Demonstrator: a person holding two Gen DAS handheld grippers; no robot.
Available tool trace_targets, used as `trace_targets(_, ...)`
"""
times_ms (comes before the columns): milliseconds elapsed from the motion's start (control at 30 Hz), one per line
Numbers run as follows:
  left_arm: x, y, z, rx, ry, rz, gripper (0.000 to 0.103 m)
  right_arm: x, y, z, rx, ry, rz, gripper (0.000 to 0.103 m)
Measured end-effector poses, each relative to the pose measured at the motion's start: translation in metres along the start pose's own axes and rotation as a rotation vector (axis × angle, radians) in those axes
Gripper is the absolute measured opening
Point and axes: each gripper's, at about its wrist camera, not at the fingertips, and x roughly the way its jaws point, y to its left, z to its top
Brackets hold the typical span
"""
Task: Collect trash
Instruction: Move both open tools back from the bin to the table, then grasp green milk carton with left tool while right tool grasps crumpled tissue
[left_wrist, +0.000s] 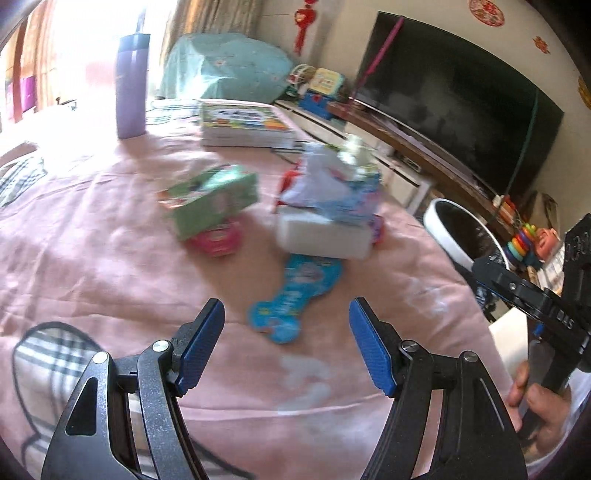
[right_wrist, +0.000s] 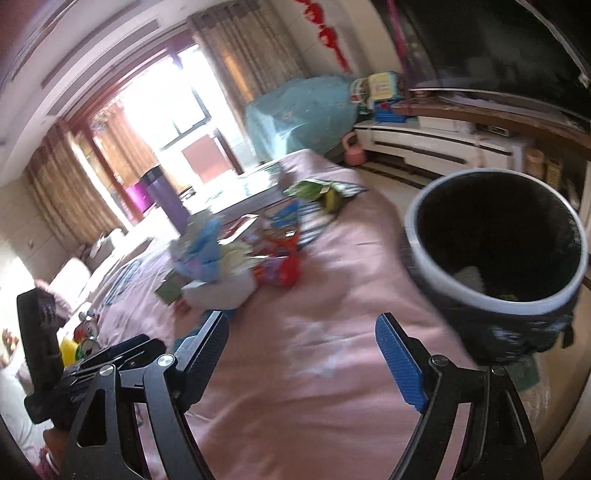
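- The left gripper (left_wrist: 286, 334) hangs low over the pink cloth (left_wrist: 110, 266) that covers the surface; its jaws are spread wide and hold nothing.
- Just beyond its tips, at 12 o'clock, a flat blue wrapper (left_wrist: 295, 295) lies alone. I judge it the easiest piece to take first, because free cloth is on both sides of it for the jaws.
- Further at 12 o'clock the trash is in a heap: a white block (left_wrist: 323, 236) with crumpled wrappers (left_wrist: 332, 184) on top, and at 11 o'clock a green box (left_wrist: 212, 201) leaning on a pink round tin (left_wrist: 219, 240).
- The right gripper (right_wrist: 301, 354) also has its jaws spread and empty, over bare cloth near the edge of the surface.
- The bin (right_wrist: 498, 258) stands past this edge, at 2 o'clock in the right view, with its mouth open to the gripper, so a piece can probably be dropped in with a short move.
- The purple bottle (left_wrist: 131, 85) and the books (left_wrist: 245, 125) stand far at the back, well apart from the heap.
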Motion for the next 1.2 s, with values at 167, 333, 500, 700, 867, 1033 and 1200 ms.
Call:
trace_targets(167,0.005,0.026,0.008,0.0,0.01,0.037,0.072,0.019,0.025,-0.001,-0.045,0.024,0.031,0.083)
trace_targets(333,0.012,0.049,0.027,0.018,0.011,0.068,0.072,0.036,0.046,-0.001,-0.075,0.038,0.061,0.083)
trace_targets(500,0.023,0.064,0.054,0.064,-0.008,0.085,0.082,0.045,0.066,0.011,-0.11,0.023,0.086,0.083)
trace_targets(700,0.056,0.073,0.076,0.117,0.046,0.029,0.084,0.063,0.082,0.027,-0.135,0.007,0.098,0.083)
trace_targets(867,0.075,0.065,0.078,0.172,0.078,0.002,0.084,0.079,0.088,0.035,-0.144,0.015,0.107,0.083)
trace_targets(1033,0.079,0.056,0.075,0.202,0.059,0.019,0.058,0.09,0.088,0.037,-0.154,0.037,0.118,0.044)
trace_targets(1200,0.062,0.055,0.073,0.161,0.005,0.035,0.055,0.078,0.079,0.032,-0.144,0.015,0.109,0.036)
